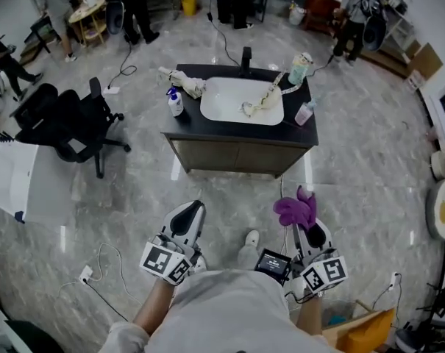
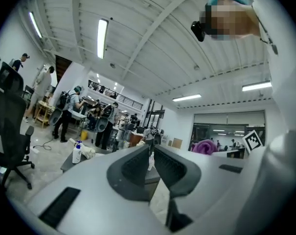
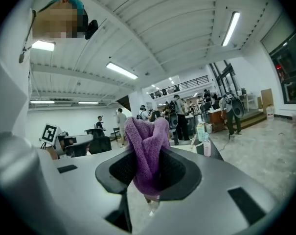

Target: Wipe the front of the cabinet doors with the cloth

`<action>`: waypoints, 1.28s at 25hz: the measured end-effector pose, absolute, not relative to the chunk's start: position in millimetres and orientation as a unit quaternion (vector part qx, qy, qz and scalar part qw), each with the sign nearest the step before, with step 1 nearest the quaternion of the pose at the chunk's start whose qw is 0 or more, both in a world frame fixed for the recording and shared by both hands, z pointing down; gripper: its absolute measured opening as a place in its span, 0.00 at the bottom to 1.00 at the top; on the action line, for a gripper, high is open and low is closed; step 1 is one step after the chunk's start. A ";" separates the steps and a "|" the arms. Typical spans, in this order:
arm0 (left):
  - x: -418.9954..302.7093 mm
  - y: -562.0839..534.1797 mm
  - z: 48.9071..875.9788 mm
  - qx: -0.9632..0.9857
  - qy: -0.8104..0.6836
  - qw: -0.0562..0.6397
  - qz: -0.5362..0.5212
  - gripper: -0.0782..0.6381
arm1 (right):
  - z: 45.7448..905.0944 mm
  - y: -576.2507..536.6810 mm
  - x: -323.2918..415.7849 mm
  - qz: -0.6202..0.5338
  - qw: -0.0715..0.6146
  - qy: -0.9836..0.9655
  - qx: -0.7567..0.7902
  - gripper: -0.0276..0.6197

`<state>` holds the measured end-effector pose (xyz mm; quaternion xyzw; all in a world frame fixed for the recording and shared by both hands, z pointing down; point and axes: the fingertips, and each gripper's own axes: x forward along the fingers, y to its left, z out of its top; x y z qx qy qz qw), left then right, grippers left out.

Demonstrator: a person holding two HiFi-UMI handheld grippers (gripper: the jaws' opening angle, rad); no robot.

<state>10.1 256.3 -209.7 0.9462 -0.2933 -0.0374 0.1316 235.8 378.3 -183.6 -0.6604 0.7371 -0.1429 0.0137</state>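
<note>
A dark vanity cabinet with a black top stands in the middle of the floor, and its brown doors (image 1: 237, 155) face me, well ahead of both grippers. My right gripper (image 1: 307, 220) is shut on a purple cloth (image 1: 296, 210), which bunches up between the jaws (image 3: 147, 151) and sticks out above them. My left gripper (image 1: 195, 206) is shut and holds nothing. In the left gripper view its jaws (image 2: 151, 161) point toward the cabinet's left end, and the purple cloth (image 2: 205, 146) shows off to the right.
On the cabinet top are a white sink basin (image 1: 240, 98), a spray bottle (image 1: 176, 103), a rolled rag (image 1: 184, 81), a cup (image 1: 299, 68) and a pink bottle (image 1: 304, 113). A black office chair (image 1: 68, 116) stands at the left. Cables (image 1: 97, 271) lie on the floor. People stand at the back.
</note>
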 end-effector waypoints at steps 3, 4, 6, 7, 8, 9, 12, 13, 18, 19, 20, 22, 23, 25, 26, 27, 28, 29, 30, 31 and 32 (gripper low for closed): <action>45.9 240.0 -205.0 0.935 -0.326 0.137 -0.031 0.16 | -180.2 346.9 285.5 -0.144 0.010 0.758 -0.636 0.23; 60.5 235.0 -205.2 0.933 -0.332 0.137 -0.033 0.16 | -177.9 338.2 301.8 -0.141 0.004 0.766 -0.627 0.23; 84.5 224.9 -206.5 0.927 -0.349 0.133 -0.036 0.16 | -170.7 319.3 328.0 -0.137 -0.011 0.784 -0.605 0.23; 92.8 220.1 -206.7 0.924 -0.359 0.130 -0.036 0.16 | -166.0 308.8 337.3 -0.138 -0.016 0.794 -0.592 0.23; 100.3 215.3 -205.8 0.921 -0.366 0.128 -0.036 0.16 | -160.5 298.5 345.7 -0.140 -0.020 0.801 -0.581 0.23; 108.0 210.3 -203.5 0.919 -0.371 0.128 -0.036 0.16 | -154.2 288.7 354.4 -0.144 -0.024 0.807 -0.572 0.23; 130.2 194.9 -187.0 0.913 -0.383 0.138 -0.034 0.16 | -131.3 258.4 379.6 -0.149 -0.038 0.817 -0.556 0.23; 136.0 190.6 -178.9 0.911 -0.386 0.143 -0.033 0.16 | -122.5 248.6 385.9 -0.149 -0.044 0.819 -0.552 0.23; 157.4 167.6 -125.9 0.908 -0.380 0.173 -0.017 0.16 | -78.4 210.9 405.7 -0.157 -0.065 0.815 -0.554 0.23; 160.0 161.0 -115.0 0.908 -0.379 0.178 -0.014 0.16 | -70.1 203.4 406.2 -0.160 -0.067 0.815 -0.553 0.23; 162.3 153.8 -104.8 0.908 -0.377 0.182 -0.013 0.16 | -61.7 195.6 404.9 -0.163 -0.069 0.815 -0.552 0.23; 166.1 137.7 -84.8 0.911 -0.370 0.184 -0.010 0.16 | -42.4 179.8 397.7 -0.169 -0.072 0.817 -0.547 0.23; 167.6 129.0 -74.0 0.913 -0.366 0.182 -0.007 0.16 | -31.4 172.0 392.2 -0.173 -0.073 0.818 -0.544 0.23; 169.5 113.1 -51.0 0.916 -0.360 0.178 -0.002 0.16 | -8.1 158.0 377.8 -0.180 -0.076 0.821 -0.536 0.23; 170.0 105.9 -38.8 0.917 -0.356 0.178 0.000 0.16 | 4.0 151.6 369.1 -0.184 -0.078 0.824 -0.531 0.23; 170.0 99.2 -25.8 0.919 -0.353 0.178 0.001 0.16 | 16.5 145.6 359.4 -0.187 -0.079 0.826 -0.525 0.23; 169.4 93.3 -12.3 0.920 -0.348 0.180 0.003 0.16 | 29.5 140.5 348.9 -0.191 -0.079 0.829 -0.520 0.23; 168.4 88.2 1.5 0.921 -0.344 0.182 0.007 0.16 | 42.9 136.2 338.2 -0.195 -0.079 0.830 -0.516 0.23; 167.2 84.0 15.1 0.923 -0.339 0.185 0.011 0.16 | 56.3 132.4 327.9 -0.200 -0.080 0.831 -0.513 0.23; 165.9 80.1 27.8 0.924 -0.334 0.187 0.015 0.16 | 69.4 128.7 318.3 -0.206 -0.080 0.831 -0.511 0.23; 164.6 76.5 39.6 0.925 -0.329 0.188 0.019 0.16 | 81.8 124.9 309.4 -0.210 -0.082 0.830 -0.509 0.23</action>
